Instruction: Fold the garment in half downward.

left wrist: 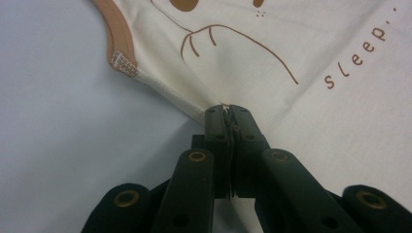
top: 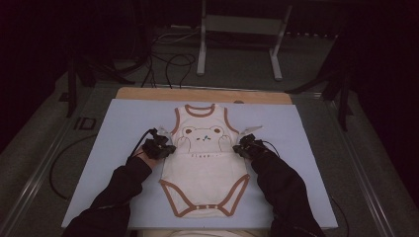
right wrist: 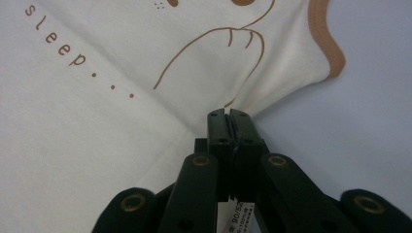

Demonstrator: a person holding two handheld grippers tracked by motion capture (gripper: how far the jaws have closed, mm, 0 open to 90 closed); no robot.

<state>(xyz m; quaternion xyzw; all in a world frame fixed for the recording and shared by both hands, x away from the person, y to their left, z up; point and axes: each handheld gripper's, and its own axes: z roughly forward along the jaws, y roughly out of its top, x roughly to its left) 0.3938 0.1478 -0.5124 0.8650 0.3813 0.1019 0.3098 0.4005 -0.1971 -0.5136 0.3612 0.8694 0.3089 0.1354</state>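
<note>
Two tools, the left tool (left wrist: 227, 110) and right tool (right wrist: 228, 112), were clamped on opposite side seams of the bodysuit (top: 205, 163), whose long axis ran between them away from the person.

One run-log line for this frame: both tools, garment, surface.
left tool: shut on bodysuit side seam | right tool: shut on bodysuit side seam | bodysuit: flat, front up | mat: under bodysuit

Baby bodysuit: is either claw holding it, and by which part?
Both. The left claw pinches the bodysuit at its side edge below the armhole; the right claw pinches the opposite side edge.
</note>
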